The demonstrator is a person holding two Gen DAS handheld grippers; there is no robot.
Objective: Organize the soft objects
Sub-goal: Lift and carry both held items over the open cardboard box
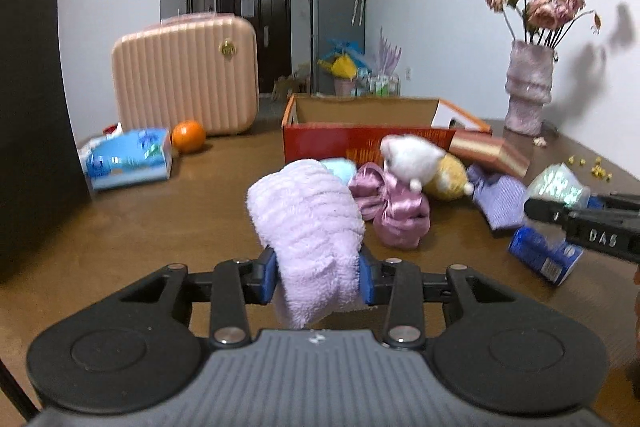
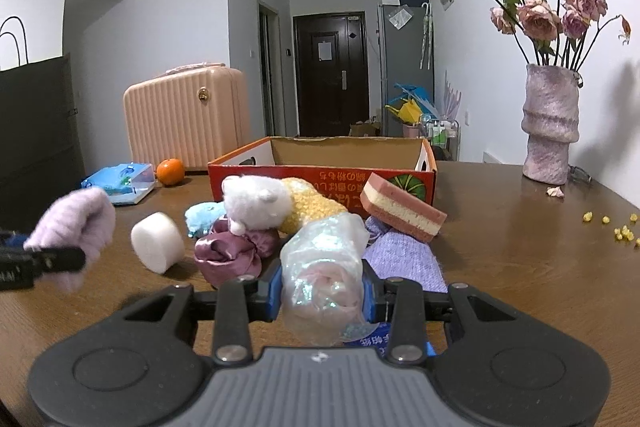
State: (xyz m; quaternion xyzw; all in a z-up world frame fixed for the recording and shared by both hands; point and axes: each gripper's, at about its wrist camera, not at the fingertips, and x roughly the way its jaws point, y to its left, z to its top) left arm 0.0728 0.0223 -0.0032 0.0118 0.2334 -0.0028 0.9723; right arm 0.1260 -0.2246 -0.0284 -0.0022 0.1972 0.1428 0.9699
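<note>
Left wrist view: your left gripper (image 1: 318,277) clamped a fluffy lilac towel roll (image 1: 306,223) between its blue pads, the roll held clear of the brown wooden table (image 1: 160,227) and bulging above the fingers. Ahead of it lay the rest of the soft pile: a crumpled mauve satin bow (image 1: 394,211), a white and yellow plush toy (image 1: 424,167) resting on it, and a lavender knitted cloth (image 1: 502,201) just to the right. Behind them stood the open red cardboard box (image 1: 360,139), its near wall touching the heap.

In the right wrist view, your right gripper (image 2: 322,293) was closed on a clear plastic bag with pale pink stuffing (image 2: 322,275), pads pressing both sides. A white foam cylinder (image 2: 157,242) sat on the table to the left, apart from the satin bow, and a small blue plush (image 2: 204,217) peeked out behind. A pink and cream layered sponge block (image 2: 402,213) leaned against the box front. A ribbed pink suitcase (image 2: 184,115), an orange (image 2: 170,171) and a rough lilac vase of dried roses (image 2: 550,127) ringed the table
</note>
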